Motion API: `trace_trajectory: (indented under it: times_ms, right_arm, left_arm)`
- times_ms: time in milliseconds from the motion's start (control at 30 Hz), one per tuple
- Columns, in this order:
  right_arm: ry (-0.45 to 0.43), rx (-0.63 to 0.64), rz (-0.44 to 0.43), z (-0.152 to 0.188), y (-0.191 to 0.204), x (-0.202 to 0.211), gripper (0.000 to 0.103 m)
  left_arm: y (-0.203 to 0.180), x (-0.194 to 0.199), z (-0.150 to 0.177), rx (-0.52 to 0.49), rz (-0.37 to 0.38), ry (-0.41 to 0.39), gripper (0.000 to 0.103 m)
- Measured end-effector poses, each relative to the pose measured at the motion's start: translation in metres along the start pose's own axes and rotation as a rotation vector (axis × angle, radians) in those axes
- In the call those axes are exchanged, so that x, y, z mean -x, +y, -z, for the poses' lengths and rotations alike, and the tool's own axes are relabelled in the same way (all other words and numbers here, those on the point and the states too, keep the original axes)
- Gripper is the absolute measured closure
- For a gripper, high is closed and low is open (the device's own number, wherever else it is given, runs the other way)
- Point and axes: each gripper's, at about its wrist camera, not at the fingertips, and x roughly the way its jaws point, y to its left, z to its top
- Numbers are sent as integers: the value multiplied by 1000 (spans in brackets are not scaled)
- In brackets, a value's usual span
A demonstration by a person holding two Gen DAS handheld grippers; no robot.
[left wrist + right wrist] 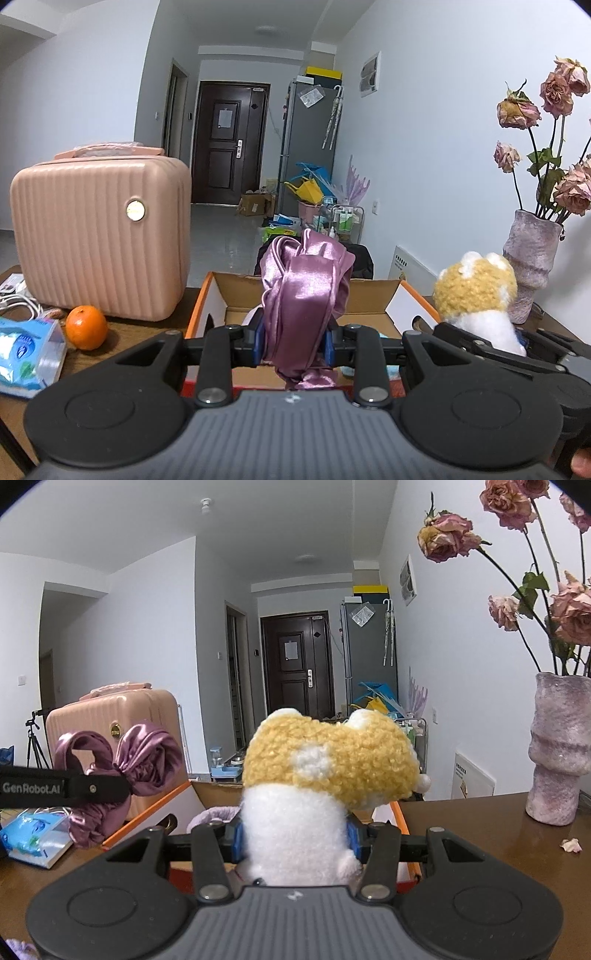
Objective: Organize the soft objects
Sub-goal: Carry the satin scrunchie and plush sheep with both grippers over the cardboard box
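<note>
My left gripper [295, 341] is shut on a shiny purple satin bundle [306, 295], which stands up between the blue pads above an open cardboard box [365, 299] with orange sides. My right gripper [295, 840] is shut on a yellow-and-white plush toy [325, 768], held over the same box [147, 808]. In the left wrist view the plush toy [476, 288] and the right gripper [517, 343] show at the right. The right wrist view has the satin bundle [147, 760] and the left gripper [127, 788] at its left.
A pink ribbed case [99, 236] stands on the brown table [480, 834] left of the box, with an orange [86, 326] and a tissue pack [26, 354] in front of it. At the right stands a vase [561, 749] of dried roses. A petal [570, 844] lies near it.
</note>
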Motion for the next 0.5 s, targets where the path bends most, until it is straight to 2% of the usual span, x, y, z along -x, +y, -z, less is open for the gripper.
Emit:
trace_trajectory:
  times_ms: [500]
  right_arm:
    - [24,-32,5,-11,-10,-44,55]
  left_arm:
    - [-11,-41,-18,-35,-40,33,74]
